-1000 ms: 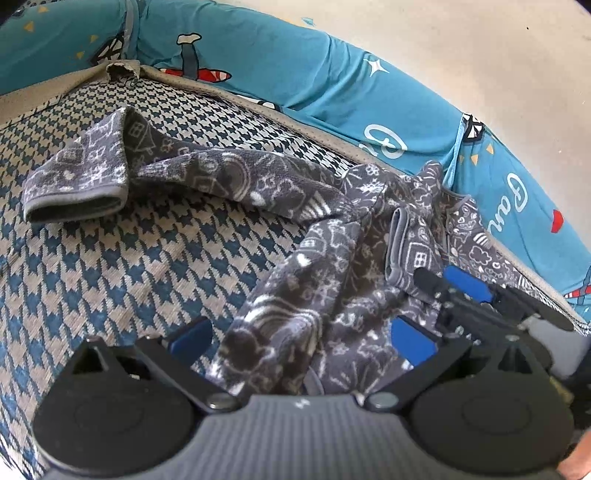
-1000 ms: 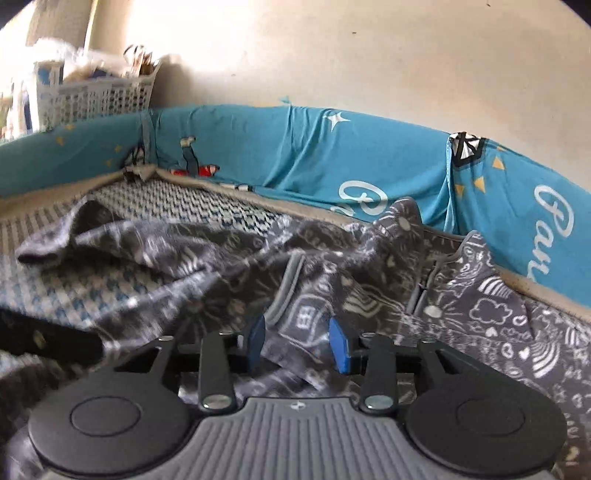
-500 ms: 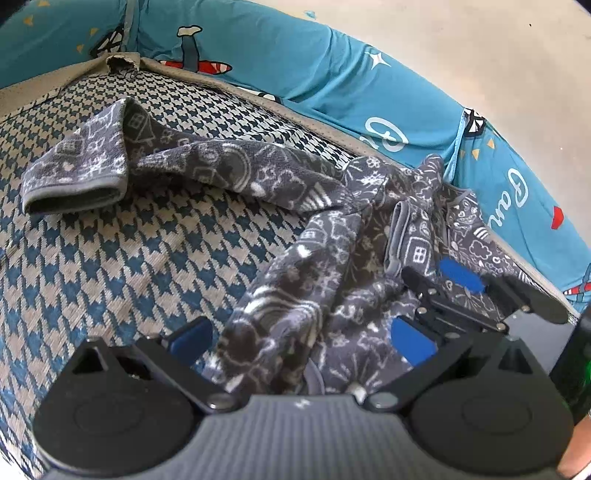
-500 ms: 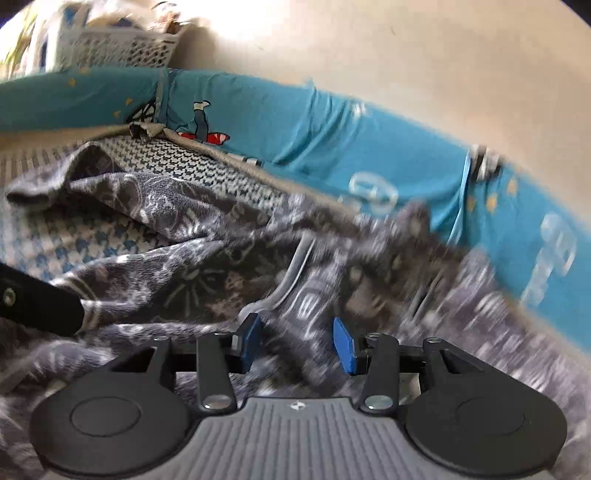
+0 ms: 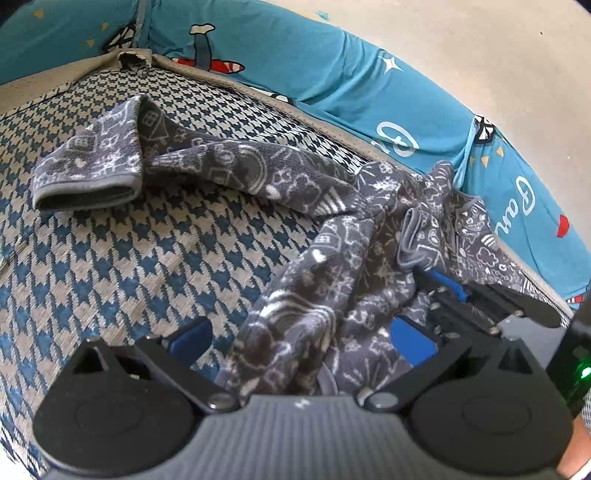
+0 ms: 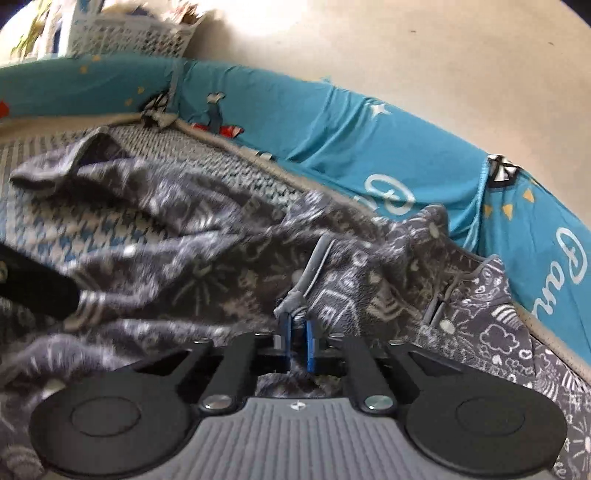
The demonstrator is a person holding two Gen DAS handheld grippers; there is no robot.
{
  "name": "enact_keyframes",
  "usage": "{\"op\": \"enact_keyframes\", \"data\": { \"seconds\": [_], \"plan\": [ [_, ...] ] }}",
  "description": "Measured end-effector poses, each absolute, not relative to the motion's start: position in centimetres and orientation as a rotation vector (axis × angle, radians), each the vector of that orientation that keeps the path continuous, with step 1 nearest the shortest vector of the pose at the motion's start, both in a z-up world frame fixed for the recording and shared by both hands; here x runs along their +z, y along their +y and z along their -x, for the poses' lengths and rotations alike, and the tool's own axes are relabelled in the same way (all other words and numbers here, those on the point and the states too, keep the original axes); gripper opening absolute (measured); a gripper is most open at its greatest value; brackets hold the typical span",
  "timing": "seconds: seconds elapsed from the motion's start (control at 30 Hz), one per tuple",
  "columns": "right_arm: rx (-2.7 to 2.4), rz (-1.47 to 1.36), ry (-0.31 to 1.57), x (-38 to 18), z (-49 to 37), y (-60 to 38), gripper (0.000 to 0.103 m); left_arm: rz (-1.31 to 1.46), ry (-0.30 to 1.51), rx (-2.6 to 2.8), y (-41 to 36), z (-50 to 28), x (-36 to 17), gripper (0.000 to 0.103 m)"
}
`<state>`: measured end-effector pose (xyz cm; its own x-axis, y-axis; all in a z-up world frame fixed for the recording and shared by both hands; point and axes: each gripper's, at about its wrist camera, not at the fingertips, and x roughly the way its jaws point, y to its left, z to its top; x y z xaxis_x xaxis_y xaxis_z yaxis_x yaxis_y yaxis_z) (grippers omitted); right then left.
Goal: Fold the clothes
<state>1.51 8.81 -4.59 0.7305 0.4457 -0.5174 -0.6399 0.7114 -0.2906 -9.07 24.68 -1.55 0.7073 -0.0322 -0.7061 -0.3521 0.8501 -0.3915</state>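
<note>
A dark grey garment (image 5: 306, 258) with white doodle print lies crumpled on the houndstooth mat (image 5: 110, 258), one sleeve (image 5: 88, 173) stretched out to the left. My left gripper (image 5: 301, 339) is open, and a bunched fold of the garment lies between its blue pads (image 5: 190, 338) without being pressed. To its right, my right gripper (image 5: 443, 286) grips the cloth. In the right wrist view the right gripper (image 6: 297, 339) has its jaws closing tight, the pads pinching the garment's (image 6: 221, 266) grey-trimmed edge (image 6: 314, 266).
A teal bumper (image 5: 332, 74) with cartoon prints rings the mat's far and right sides, with a beige wall behind it. A white basket (image 6: 136, 33) stands beyond the bumper at the far left. A black finger of the left gripper (image 6: 33, 291) crosses the right wrist view's left edge.
The right gripper's jaws have closed from apart onto the garment's trimmed edge. The left gripper has stayed open over the same fold.
</note>
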Motion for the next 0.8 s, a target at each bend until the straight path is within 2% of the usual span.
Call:
{"op": "enact_keyframes", "data": {
  "seconds": [0.17, 0.27, 0.33, 0.43, 0.8],
  "plan": [
    [0.649, 0.294, 0.357, -1.7, -0.9, 8.7, 0.006, 0.531, 0.767, 0.201, 24.8, 9.1, -1.5, 0.103],
    [0.741, 0.275, 0.396, -2.2, -0.7, 9.7, 0.008, 0.522, 0.769, 0.218, 25.0, 9.1, -1.7, 0.103],
    [0.743, 0.337, 0.436, -3.1, -0.5, 10.5, 0.017, 0.52, 0.767, 0.23, 25.3, 9.1, -1.8, 0.103],
    [0.761, 0.392, 0.512, -4.0, -0.6, 10.9, 0.037, 0.516, 0.76, 0.255, 25.9, 9.2, -1.8, 0.103],
    [0.729, 0.275, 0.587, -2.5, 0.1, 8.5, 0.039, 0.473, 0.674, 0.393, 29.0, 10.1, -1.3, 0.103]
  ]
}}
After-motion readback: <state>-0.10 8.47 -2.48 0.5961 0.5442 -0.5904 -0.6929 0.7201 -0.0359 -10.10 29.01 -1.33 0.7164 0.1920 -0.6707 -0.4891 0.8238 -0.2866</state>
